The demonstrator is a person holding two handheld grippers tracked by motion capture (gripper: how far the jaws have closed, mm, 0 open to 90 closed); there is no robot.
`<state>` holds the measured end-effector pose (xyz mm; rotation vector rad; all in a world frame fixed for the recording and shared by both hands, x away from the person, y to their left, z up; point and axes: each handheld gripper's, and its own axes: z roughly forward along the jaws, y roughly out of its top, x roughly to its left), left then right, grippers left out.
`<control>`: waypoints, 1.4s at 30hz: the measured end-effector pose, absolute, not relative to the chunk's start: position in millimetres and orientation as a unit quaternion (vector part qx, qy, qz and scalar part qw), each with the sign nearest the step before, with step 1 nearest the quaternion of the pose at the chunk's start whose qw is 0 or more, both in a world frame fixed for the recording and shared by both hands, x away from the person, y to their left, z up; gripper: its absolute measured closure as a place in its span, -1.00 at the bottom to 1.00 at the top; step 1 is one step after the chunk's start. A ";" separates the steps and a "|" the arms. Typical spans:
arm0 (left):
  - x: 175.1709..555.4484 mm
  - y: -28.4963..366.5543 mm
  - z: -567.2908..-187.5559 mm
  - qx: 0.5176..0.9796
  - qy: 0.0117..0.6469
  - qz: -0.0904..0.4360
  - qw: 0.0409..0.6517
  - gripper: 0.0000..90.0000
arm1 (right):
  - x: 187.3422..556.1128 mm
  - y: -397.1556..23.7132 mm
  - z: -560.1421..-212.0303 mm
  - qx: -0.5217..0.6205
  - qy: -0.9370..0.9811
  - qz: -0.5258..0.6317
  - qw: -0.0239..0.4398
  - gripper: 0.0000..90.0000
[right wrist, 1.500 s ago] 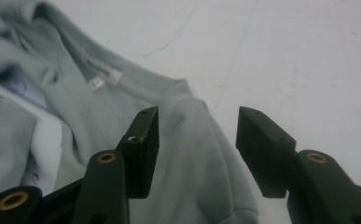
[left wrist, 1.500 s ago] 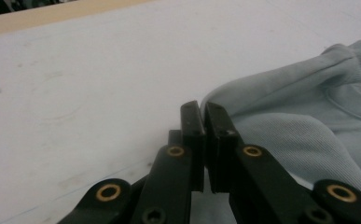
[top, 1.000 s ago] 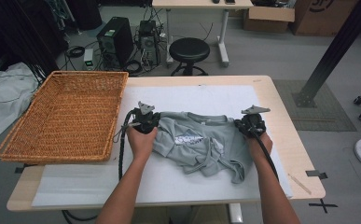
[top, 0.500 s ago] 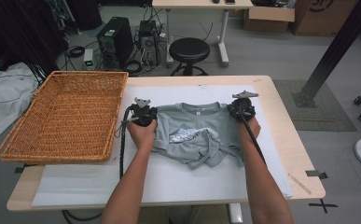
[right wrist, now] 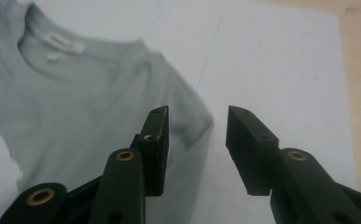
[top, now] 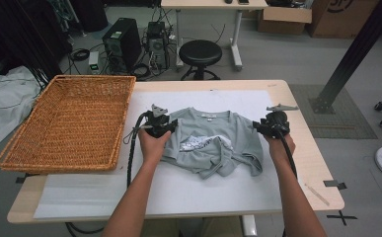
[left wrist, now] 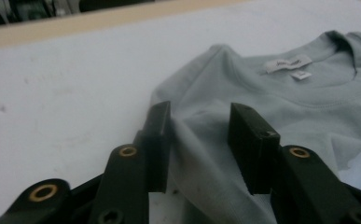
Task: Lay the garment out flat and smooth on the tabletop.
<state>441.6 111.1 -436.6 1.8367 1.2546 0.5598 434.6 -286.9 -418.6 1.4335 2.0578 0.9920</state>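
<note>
Grey T-shirt (top: 213,143) lies right of the wicker basket (top: 70,121); left gripper (top: 165,127) and right gripper (top: 266,129), jaws just opened, flank its shoulders, gripping nothing

Grey T-shirt (top: 218,140), lying front up on the white mat (top: 198,192) of the counter, collar toward the far edge. Upper part spread flat, small white label inside the neck, white print on chest. Lower part crumpled and folded.

Parted claw (right wrist: 197,140) beside grey shirt (right wrist: 75,107)
</note>
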 end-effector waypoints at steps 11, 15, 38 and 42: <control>442.4 117.9 -440.7 0.724 0.537 0.213 0.377 0.98 | 424.0 -288.6 -432.8 0.505 0.774 0.315 0.218 0.97; 435.9 125.2 -437.8 0.725 0.535 0.207 0.382 0.98 | 414.0 -304.6 -426.7 0.512 0.777 0.287 0.227 0.97; 443.0 103.3 -441.7 0.774 0.488 0.192 0.355 0.85 | 417.5 -269.9 -436.9 0.437 0.823 0.305 0.197 0.99; 435.1 109.4 -441.5 0.775 0.489 0.169 0.364 0.88 | 412.2 -274.5 -434.9 0.436 0.826 0.309 0.180 1.00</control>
